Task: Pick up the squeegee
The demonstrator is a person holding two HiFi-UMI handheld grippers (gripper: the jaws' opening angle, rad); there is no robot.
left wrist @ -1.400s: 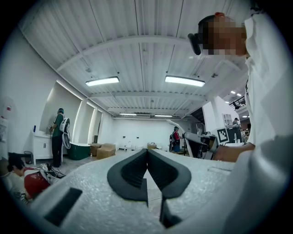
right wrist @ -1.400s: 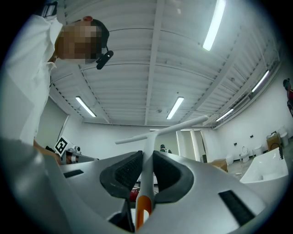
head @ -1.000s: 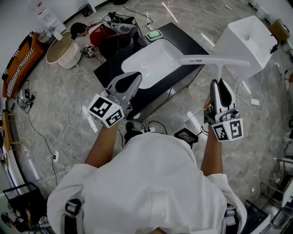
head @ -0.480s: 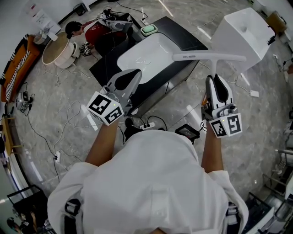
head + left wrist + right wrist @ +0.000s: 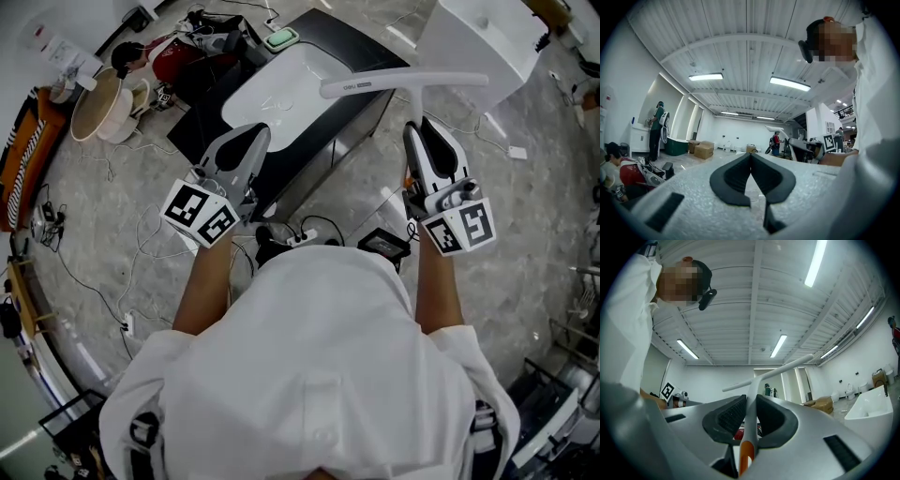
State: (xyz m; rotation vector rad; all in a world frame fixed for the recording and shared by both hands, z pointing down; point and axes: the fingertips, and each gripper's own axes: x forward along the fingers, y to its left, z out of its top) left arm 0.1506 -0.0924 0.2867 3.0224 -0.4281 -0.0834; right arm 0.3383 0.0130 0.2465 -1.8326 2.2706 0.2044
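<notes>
My right gripper point(image 5: 419, 125) point(image 5: 749, 401) is shut on the squeegee's handle point(image 5: 751, 408), a white stem with an orange end. The squeegee point(image 5: 403, 82) is white, T-shaped, and held up in the air; its long blade point(image 5: 769, 373) crosses above the jaws. My left gripper point(image 5: 244, 136) point(image 5: 750, 157) hovers to the left at about the same height, its dark pads point(image 5: 733, 178) touching at the tips with nothing between them. Both grippers sit in the person's hands above a black cabinet point(image 5: 352, 56).
A white basin point(image 5: 281, 89) is set in the black cabinet with a green object point(image 5: 280, 38) at its far end. A white block point(image 5: 487, 42) stands at the right. Cables and a power strip point(image 5: 300, 237) lie on the marble floor; a round tub point(image 5: 98, 103) stands at far left.
The head view has shifted: both grippers and the squeegee now sit higher in the picture. The grip on the handle is unchanged, and the left gripper stays shut.
</notes>
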